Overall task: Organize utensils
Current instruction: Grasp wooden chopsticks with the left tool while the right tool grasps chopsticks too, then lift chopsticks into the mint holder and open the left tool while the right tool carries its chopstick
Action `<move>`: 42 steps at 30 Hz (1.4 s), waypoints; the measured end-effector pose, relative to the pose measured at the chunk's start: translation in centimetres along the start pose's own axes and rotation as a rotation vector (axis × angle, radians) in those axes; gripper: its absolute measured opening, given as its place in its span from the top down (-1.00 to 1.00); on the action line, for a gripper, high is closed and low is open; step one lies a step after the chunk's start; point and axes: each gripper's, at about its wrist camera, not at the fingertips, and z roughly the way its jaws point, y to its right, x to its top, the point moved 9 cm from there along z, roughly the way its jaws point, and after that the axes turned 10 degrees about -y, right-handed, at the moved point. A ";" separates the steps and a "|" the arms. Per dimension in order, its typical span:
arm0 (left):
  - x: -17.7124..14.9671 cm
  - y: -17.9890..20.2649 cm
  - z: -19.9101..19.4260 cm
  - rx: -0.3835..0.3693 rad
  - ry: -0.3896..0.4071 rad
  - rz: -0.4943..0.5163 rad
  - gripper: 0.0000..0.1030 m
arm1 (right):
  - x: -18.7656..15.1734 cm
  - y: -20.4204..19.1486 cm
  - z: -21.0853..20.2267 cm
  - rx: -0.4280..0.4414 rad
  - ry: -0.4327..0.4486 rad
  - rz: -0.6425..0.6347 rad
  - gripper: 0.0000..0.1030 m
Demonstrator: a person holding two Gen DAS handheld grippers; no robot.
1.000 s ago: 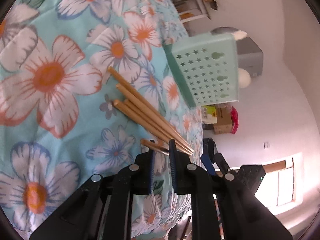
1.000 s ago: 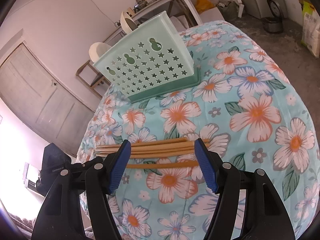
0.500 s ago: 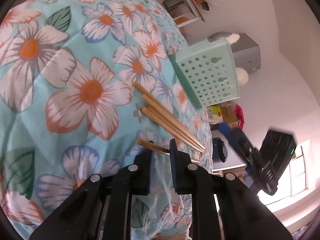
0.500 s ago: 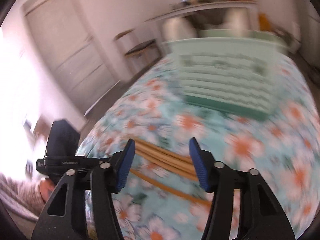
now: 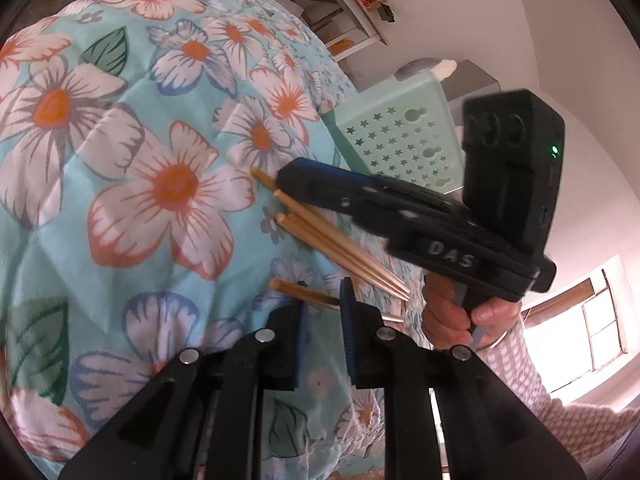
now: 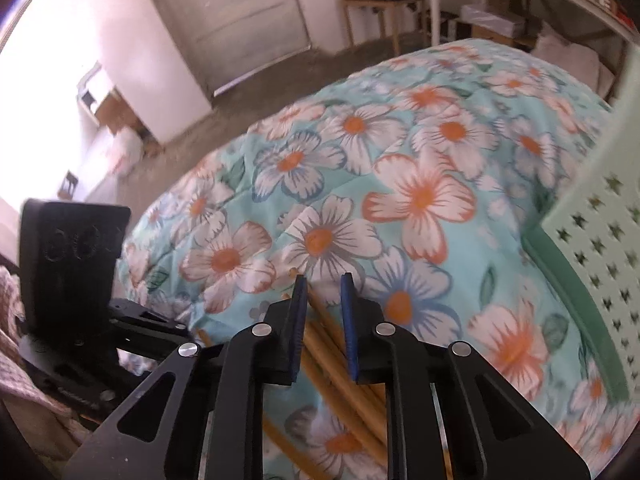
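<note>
**A:** Chopsticks [image 5: 344,254] first: where are they?

**B:** Low centre of the left view, on the flowered cloth [image 5: 120,160]. The left gripper [image 5: 323,328] has its jaws nearly together around a lone stick [image 5: 304,293]; I cannot tell if the pads press it. The right gripper [image 6: 323,320] is closing over the bundle, sticks between its jaws.

**A:** How will they handle?

**B:** Probably light, stiff, smooth, apt to roll. Pinch mid-length. The green basket [image 6: 600,248] stands farther off, at the right edge.
</note>
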 end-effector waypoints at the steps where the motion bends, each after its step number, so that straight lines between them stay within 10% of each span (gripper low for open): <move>1: 0.0 0.0 0.0 -0.001 0.000 0.003 0.71 | 0.0 0.0 0.1 -0.007 -0.009 -0.008 0.71; 21: 0.0 0.2 0.0 0.005 0.004 0.009 0.71 | 0.7 -1.7 0.7 -0.099 -0.052 -0.113 0.85; 29: 0.6 1.3 -0.6 0.041 0.033 0.047 0.71 | 0.5 2.8 -9.4 -0.147 0.240 0.101 0.93; 42: 5.4 10.2 -6.0 0.111 0.221 0.337 0.87 | -9.0 8.3 -26.3 -0.272 0.757 0.474 0.93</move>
